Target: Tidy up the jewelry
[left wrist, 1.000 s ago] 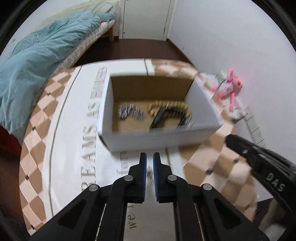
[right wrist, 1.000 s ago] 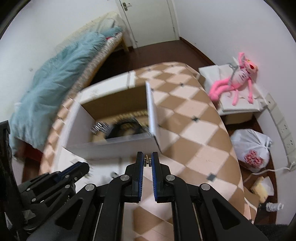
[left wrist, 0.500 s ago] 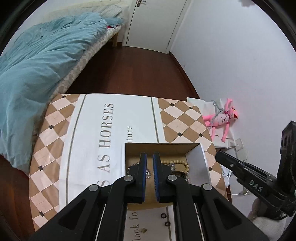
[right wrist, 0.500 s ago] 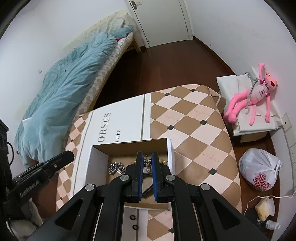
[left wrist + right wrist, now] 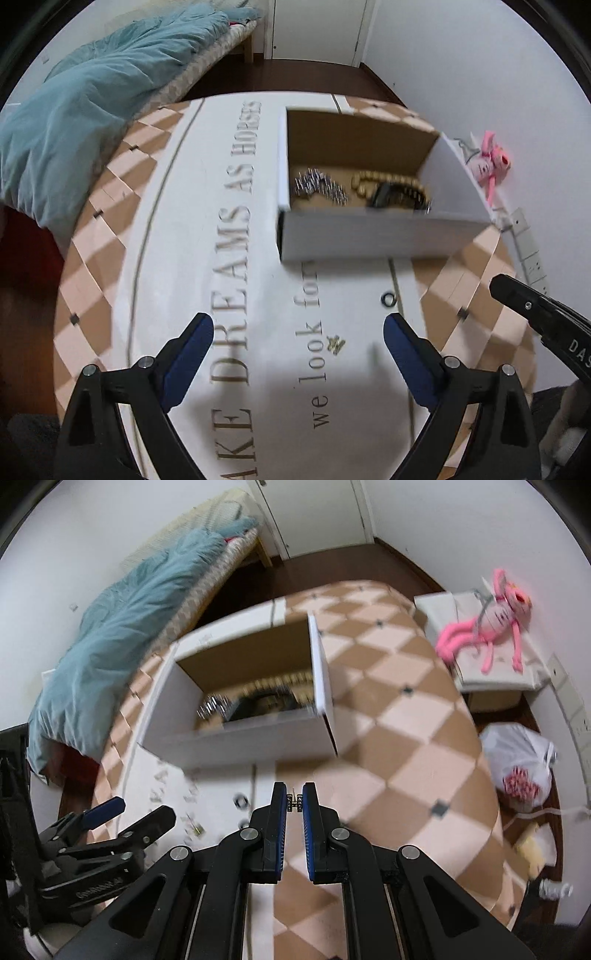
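Observation:
A white cardboard box (image 5: 369, 236) (image 5: 236, 746) stands on the table and holds a silver chain (image 5: 319, 186), a bead bracelet (image 5: 373, 181) and a dark band (image 5: 399, 194). My left gripper (image 5: 298, 332) is open and empty above the cloth; a small gold earring (image 5: 335, 344) lies between its fingers. A dark ring (image 5: 388, 299) lies beyond, near the box. My right gripper (image 5: 294, 800) is shut on a small silver stud (image 5: 294, 801), in front of the box. The left gripper also shows in the right wrist view (image 5: 146, 814).
A white runner with printed words (image 5: 236, 240) lies over the checkered tablecloth (image 5: 406, 738). A bed with a teal quilt (image 5: 85, 107) is at the left. A pink plush toy (image 5: 487, 627) and a white plastic bag (image 5: 521, 764) are at the right of the table.
My left gripper has opened and come down low over the cloth in front of the box. My right gripper, still shut on the stud, has also dropped closer to the table.

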`<state>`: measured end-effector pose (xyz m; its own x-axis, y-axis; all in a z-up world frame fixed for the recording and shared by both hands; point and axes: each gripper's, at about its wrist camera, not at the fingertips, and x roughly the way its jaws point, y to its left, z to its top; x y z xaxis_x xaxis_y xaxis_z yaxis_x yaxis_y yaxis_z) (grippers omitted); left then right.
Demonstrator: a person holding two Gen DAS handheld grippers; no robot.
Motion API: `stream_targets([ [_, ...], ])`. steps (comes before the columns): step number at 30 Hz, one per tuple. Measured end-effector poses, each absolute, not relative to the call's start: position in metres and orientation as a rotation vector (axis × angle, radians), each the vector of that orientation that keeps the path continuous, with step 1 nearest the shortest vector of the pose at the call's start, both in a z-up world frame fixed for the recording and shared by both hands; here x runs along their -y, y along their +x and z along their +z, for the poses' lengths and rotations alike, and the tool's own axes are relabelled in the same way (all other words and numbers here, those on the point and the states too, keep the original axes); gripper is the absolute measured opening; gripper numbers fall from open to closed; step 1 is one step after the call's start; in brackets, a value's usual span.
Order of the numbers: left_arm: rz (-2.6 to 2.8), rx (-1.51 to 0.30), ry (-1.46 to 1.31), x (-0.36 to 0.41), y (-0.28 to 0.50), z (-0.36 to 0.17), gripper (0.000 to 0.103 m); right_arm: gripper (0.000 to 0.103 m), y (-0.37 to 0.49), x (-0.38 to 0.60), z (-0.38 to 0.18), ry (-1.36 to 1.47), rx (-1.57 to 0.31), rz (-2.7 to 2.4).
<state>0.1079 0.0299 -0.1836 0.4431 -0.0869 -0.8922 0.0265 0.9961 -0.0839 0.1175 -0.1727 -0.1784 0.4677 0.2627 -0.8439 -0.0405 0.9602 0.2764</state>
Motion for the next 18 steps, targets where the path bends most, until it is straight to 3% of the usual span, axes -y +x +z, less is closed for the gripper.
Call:
stream_targets([
  [5, -0.101, -1.128, -0.006, -0.014, 0.102, -0.201, 0.092, 0.009, 0.109, 0.178, -0.191, 0.221, -1.085, 0.148],
  [8, -0.117, -1.140, 0.018, -0.008, 0.101, -0.209, 0.066, 0.009, 0.108, 0.182, -0.192, 0.217, -1.084, 0.130],
  [10, -0.114, -1.129, 0.054, -0.004, 0.099, -0.210, 0.042, 0.009, 0.109, 0.182, -0.192, 0.215, -1.083, 0.124],
  [11, -0.120, -1.123, 0.062, -0.003, 0.097, -0.209, 0.038, 0.009, 0.110, 0.182, -0.191, 0.213, -1.081, 0.122],
  [13, -0.136, -1.107, 0.068, -0.002, 0.096, -0.207, 0.011, 0.009, 0.110, 0.181, -0.189, 0.209, -1.077, 0.122],
  [18, -0.158, -1.105, 0.037, -0.001, 0.097, -0.204, 0.011, 0.009, 0.112, 0.176, -0.181, 0.205, -1.062, 0.134],
])
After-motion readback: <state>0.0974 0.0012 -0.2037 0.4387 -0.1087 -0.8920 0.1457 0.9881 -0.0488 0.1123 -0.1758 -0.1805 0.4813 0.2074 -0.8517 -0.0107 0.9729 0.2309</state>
